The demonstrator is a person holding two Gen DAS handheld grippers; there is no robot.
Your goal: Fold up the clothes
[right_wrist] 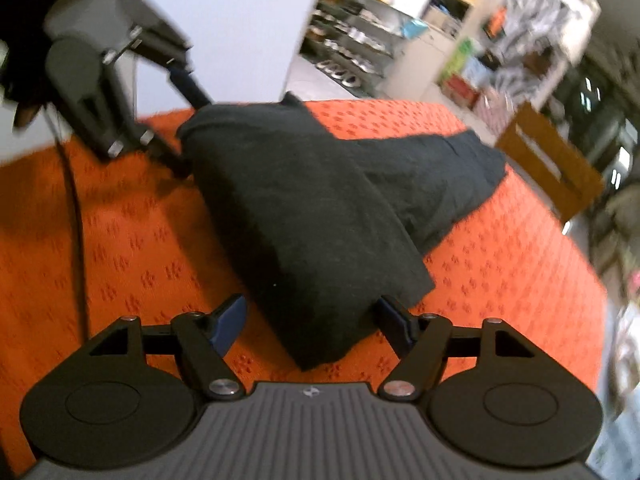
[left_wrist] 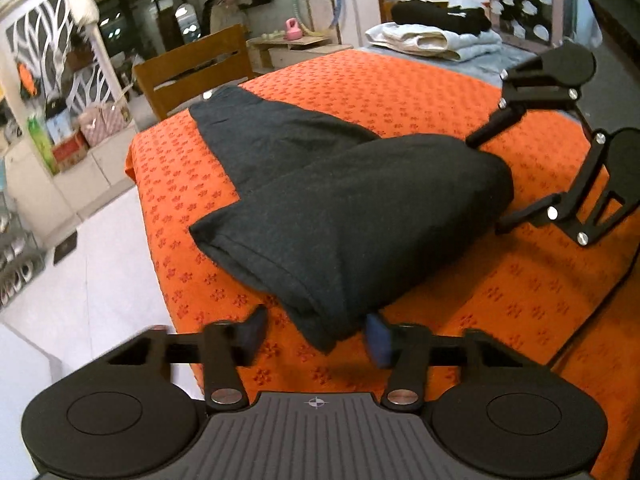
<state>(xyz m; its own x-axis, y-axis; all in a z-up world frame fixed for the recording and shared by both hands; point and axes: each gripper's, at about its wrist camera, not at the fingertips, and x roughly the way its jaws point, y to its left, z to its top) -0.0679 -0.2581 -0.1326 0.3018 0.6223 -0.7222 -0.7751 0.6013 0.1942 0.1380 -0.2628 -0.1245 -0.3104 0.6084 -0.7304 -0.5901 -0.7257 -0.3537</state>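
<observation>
Between the left gripper's (left_wrist: 316, 338) spread fingers hangs a corner of the dark garment (left_wrist: 352, 216), and look at that gap: the left-hand pad stands clear of the cloth while the right-hand pad (left_wrist: 378, 338) sits right at the fabric's edge, so I read this as jaws apart and nothing pinched. Beyond those fingertips the garment lies doubled over on the orange patterned cover (left_wrist: 400, 92), one thick flap draped across a flatter layer that runs off toward the far edge. Moving right, the right gripper (right_wrist: 312, 322) tells much the same story: its fingers (right_wrist: 230, 322) stand wide, the other folded corner poking down between them, cloth near the right-hand pad but no squeeze that I can see. Each tool shows up in the other's view, at the opposite end of that top flap, tips close against the fabric. Further off past the garment, a stack of folded clothes (left_wrist: 436, 36) waits at the far end of the cover, and a wooden chair (left_wrist: 196, 68) stands just off the edge. My call: a fold has just been laid down and both grippers are letting go, or lining up for the next fold. What comes next needs both pairs of fingers to close on matching corners, lift together and carry the flap evenly, or the layers will skew.
</observation>
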